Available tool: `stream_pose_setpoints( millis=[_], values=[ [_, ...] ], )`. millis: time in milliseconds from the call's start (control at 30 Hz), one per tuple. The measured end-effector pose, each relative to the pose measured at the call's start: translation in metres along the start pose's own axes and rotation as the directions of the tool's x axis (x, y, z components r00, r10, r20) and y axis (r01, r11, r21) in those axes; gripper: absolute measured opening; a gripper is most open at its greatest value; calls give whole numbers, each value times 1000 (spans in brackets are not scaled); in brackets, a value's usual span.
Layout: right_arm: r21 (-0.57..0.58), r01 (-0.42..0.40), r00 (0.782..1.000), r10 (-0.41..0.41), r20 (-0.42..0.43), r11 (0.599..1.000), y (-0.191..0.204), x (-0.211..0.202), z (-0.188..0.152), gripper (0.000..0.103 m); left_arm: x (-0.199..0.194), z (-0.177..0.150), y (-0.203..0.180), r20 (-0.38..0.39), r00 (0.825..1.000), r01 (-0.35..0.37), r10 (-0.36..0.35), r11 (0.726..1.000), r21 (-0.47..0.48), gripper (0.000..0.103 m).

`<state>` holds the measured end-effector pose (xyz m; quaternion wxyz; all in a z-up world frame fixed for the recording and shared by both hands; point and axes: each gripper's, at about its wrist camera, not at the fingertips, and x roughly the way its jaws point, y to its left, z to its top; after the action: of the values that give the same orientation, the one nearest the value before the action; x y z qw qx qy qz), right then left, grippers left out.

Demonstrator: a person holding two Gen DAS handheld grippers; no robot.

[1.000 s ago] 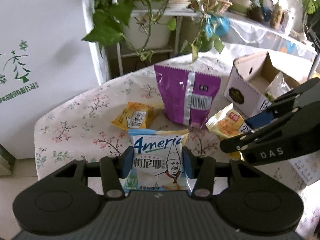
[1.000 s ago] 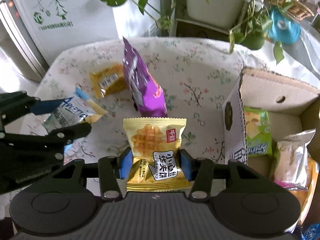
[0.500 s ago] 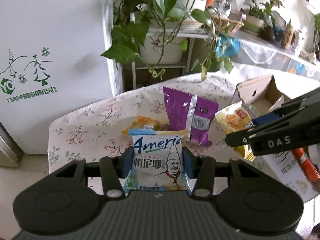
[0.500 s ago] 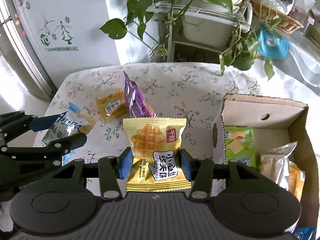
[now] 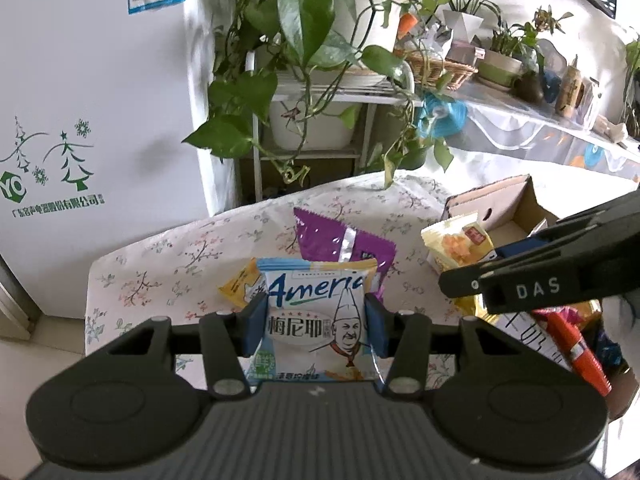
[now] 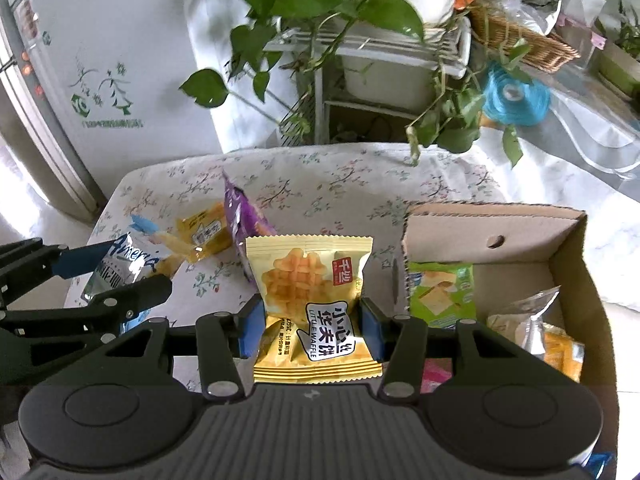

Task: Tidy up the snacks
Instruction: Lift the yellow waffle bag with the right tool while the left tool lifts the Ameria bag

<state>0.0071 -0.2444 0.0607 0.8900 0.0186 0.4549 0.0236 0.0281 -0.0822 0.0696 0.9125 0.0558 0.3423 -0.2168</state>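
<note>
Both grippers have risen, so the floral table [image 6: 332, 184] looks farther below. The left gripper [image 5: 316, 320] pinches a white-and-blue "Ameria" packet [image 5: 316, 316] with a chef's portrait; the right gripper [image 6: 312, 320] clamps a yellow Little Waffle packet [image 6: 312, 300] beside the open cardboard box [image 6: 580, 280].

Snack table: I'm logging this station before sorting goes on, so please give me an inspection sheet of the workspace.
Surface: floral tablecloth, mostly bare.
Job's things: blue-white snack packet and yellow waffle packet, both held in the air; purple bag and small yellow packet on the cloth; cardboard box open, holding a green packet and other packets.
Clutter: nothing seen.
Grippers: left gripper shut on the blue-white snack packet; right gripper shut on the yellow waffle packet.
Cables: nothing seen.
Surroundings: white fridge, potted plants, wicker basket.
</note>
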Motion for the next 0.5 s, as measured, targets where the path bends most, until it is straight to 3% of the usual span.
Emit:
stream_pose_setpoints(
  millis=[500],
  values=[
    [142,4,990,-24,137,990,-63,-49,13,57,-5,16,-39,51,996,69,-70,998,14,49]
  ],
)
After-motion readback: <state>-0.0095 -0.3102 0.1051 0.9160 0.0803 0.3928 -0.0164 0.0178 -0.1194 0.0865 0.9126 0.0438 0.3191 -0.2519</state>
